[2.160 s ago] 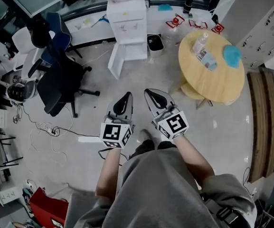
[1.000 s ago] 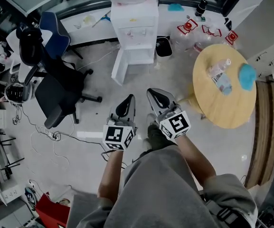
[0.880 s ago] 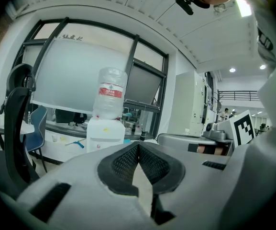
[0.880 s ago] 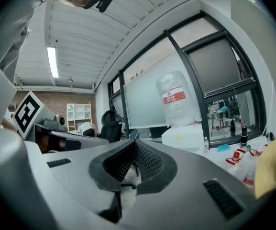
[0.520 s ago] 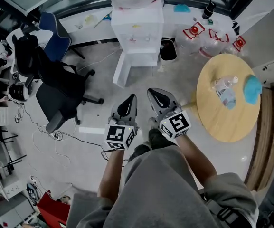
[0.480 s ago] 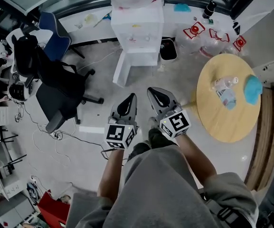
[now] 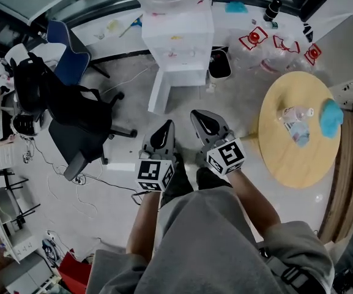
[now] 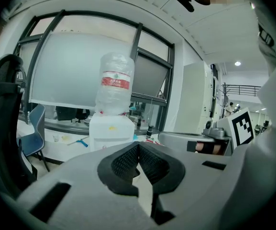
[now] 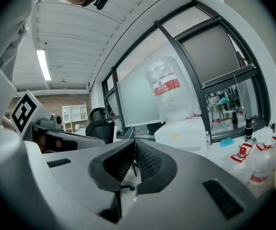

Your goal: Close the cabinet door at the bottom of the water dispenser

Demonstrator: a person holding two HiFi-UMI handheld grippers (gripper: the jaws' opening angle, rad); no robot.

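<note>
- Holding my left tool (image 7: 164,127) with jaws pressed together, nothing between them.
- Ahead of both tools, the cabinet door (image 7: 158,92) stands open at the foot of the water dispenser (image 7: 177,35).
- Just beside it, my right tool (image 7: 200,118) is also pressed together and empty.

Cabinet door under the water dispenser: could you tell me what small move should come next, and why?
Probably step closer, reaching the left tongs toward the cabinet door: it stands open beside the water dispenser, while they and the right tongs are shut, empty, well short.
</note>
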